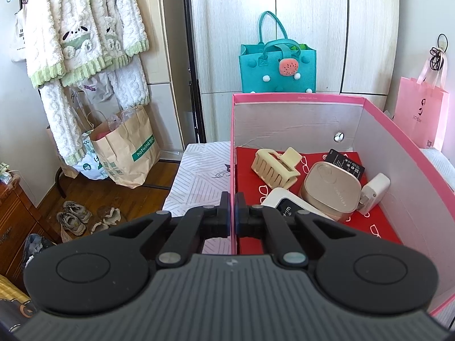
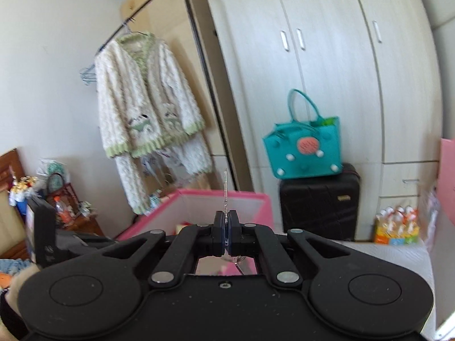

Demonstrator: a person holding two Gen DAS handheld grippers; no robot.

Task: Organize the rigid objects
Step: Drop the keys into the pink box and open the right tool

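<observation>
Grippers (image 1: pixel 232 211) (image 2: pixel 226 228) on box wall (image 1: pixel 233 170), clear piece (image 2: pixel 225 190)

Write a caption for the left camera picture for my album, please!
Left gripper pinches the pink box's wall; inside lie a hair claw and charger.

Two black plastic grippers are seen, the left gripper (image 1: pixel 232 211) ribbed grey at its base, each with silver rivets and blue-padded jaws.
</observation>
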